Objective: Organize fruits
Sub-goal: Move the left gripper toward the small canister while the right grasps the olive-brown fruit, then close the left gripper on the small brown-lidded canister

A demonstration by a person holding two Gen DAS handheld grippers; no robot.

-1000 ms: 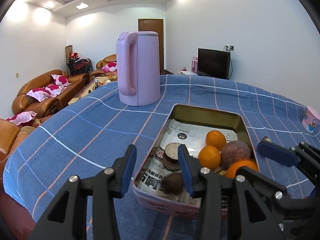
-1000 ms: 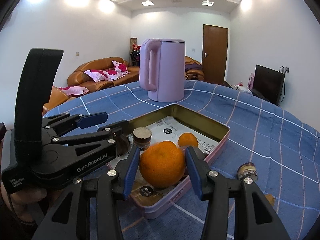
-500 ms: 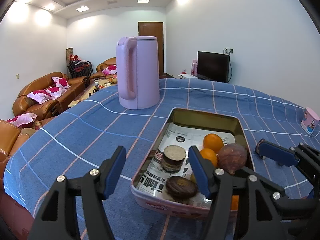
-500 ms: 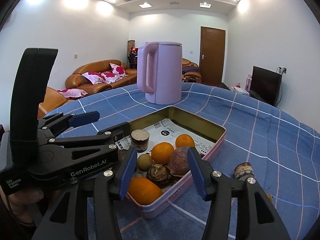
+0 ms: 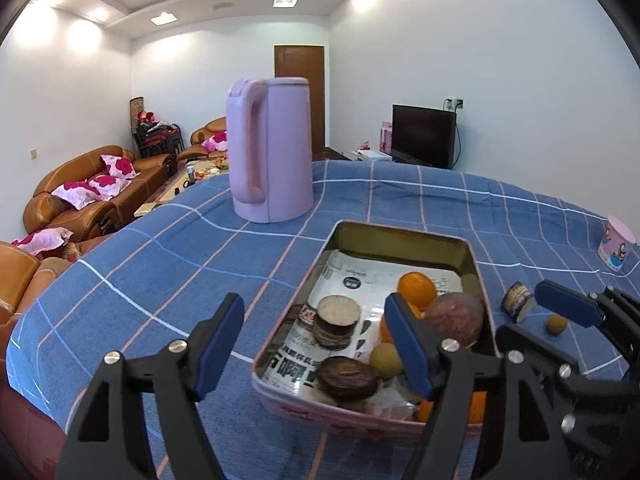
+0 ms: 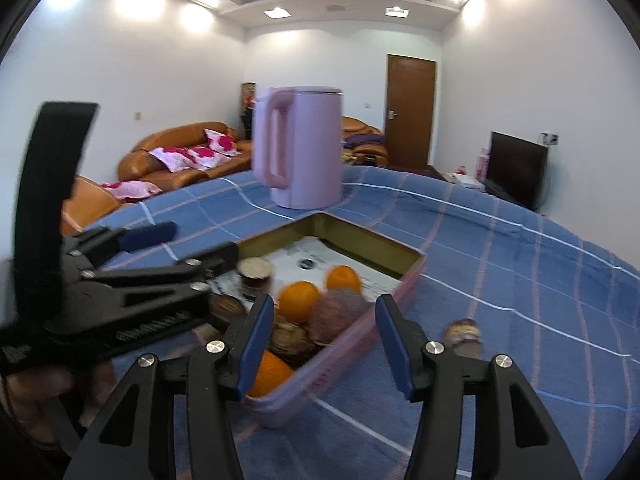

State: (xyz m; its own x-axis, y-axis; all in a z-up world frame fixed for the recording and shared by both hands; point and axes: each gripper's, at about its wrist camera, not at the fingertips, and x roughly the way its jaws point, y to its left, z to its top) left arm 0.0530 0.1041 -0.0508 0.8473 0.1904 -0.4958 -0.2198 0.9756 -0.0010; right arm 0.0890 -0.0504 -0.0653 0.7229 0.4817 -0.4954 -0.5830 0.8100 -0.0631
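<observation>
Both jaws stand open and empty: left gripper (image 5: 316, 340), right gripper (image 6: 324, 340). Oranges (image 5: 416, 289) and a purple round fruit (image 5: 456, 314) lie inside the pink rectangular metal tray (image 5: 404, 236). Only the left view shows a small brown fruit (image 5: 557, 325) on the blue checked cloth (image 5: 160, 264).

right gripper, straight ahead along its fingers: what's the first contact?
Likely the pink tin: its near right wall sits between the open right gripper fingers, purple fruit just behind. Depth is uncertain.
</observation>
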